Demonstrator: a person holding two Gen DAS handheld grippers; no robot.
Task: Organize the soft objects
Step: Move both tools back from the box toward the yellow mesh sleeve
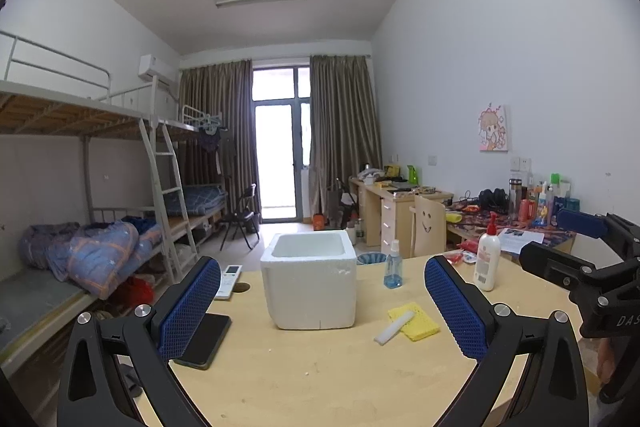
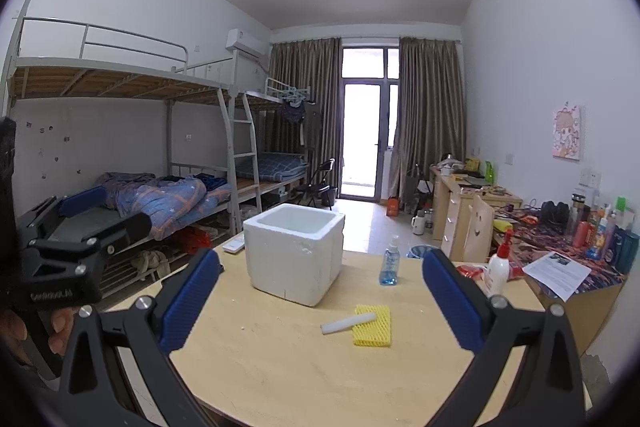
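Note:
A white foam box [image 1: 310, 283] [image 2: 294, 255] stands open-topped at the middle of the wooden table [image 1: 320, 367]. Right of it lies a yellow foam net sleeve [image 1: 418, 323] [image 2: 372, 327] with a white foam strip [image 1: 394, 327] [image 2: 348, 323] resting across its near-left edge. My left gripper [image 1: 322, 267] hovers over the near table edge, open and holding nothing, facing the box. My right gripper [image 2: 322, 261] is likewise open and holding nothing, with the box and net ahead of it. Each gripper also shows at the edge of the other's view: right gripper [image 1: 556, 241], left gripper [image 2: 112, 213].
A black phone [image 1: 206, 341] and a white remote [image 1: 230, 279] lie left of the box. A blue spray bottle [image 1: 393, 267] [image 2: 389, 263] and a white pump bottle [image 1: 486, 259] [image 2: 498, 269] stand at the far right. A cluttered desk and bunk beds lie beyond.

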